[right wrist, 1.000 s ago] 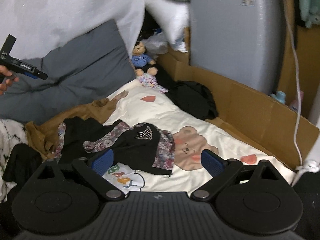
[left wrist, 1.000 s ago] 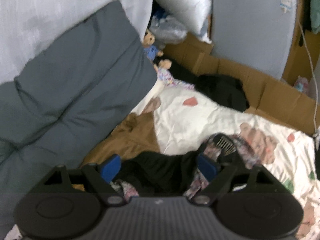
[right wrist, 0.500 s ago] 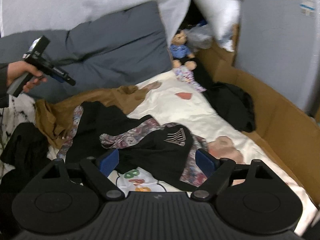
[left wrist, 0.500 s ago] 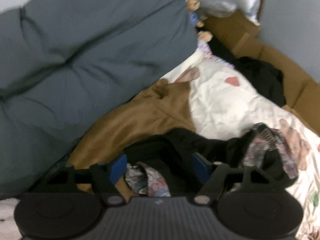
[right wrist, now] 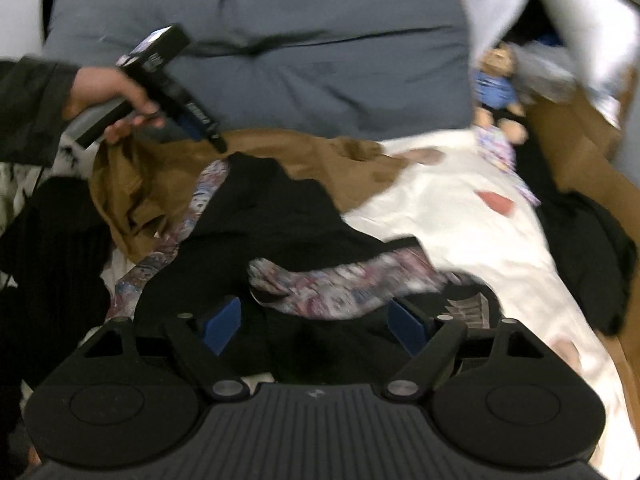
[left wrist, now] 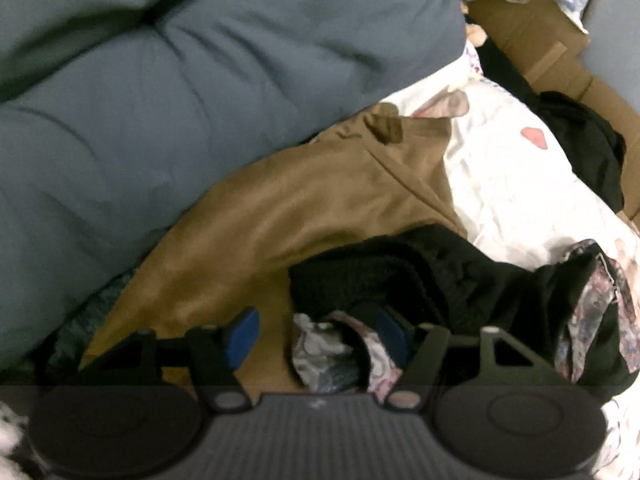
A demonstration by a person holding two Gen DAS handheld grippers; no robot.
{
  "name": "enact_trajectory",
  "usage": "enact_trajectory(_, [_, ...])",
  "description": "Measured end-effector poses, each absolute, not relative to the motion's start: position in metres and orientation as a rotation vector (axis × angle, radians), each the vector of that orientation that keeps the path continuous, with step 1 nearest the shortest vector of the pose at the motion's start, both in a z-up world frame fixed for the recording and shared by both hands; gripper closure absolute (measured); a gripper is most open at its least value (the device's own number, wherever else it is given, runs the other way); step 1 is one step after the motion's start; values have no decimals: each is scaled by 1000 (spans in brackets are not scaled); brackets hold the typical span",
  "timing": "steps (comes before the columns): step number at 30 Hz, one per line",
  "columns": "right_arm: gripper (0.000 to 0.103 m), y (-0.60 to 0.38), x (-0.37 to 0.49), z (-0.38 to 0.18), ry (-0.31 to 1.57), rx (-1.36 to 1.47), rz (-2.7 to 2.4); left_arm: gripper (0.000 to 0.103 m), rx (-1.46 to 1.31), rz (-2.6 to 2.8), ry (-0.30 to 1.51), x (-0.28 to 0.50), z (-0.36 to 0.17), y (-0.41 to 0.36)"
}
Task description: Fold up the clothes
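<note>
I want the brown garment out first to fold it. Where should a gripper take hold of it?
Probably the bare far end of the brown garment, near the grey cushion. Come from above: it lies flat and uncovered there, while its near end is under the black garment.

A grey-blue quilted cushion fills the 12 o'clock stretch of the right wrist view. At 2 o'clock a teddy bear in a blue shirt sits against brown cardboard. A white cartoon-print sheet runs from centre toward 4 o'clock. In the left wrist view the cushion spans 9 to 12 o'clock, cardboard at 1 o'clock.
</note>
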State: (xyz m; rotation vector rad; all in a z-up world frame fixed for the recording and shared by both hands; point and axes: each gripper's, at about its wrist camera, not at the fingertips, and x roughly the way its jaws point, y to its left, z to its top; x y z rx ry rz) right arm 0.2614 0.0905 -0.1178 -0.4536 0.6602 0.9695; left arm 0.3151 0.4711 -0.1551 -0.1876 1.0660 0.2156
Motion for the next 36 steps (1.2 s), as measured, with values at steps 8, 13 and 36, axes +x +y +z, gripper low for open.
enact_trajectory(8, [18,148,262,-155,614,-610,1038,42,-245,234,1080,318,-180,481])
enact_trajectory(13, [18,179,261,-178,589,-705,1073,43,-333,274,1064,314,-189,491])
enact_trajectory(36, [18,211,253,-217,502,-937,1038,47,-494,281,1071,313,-221,495])
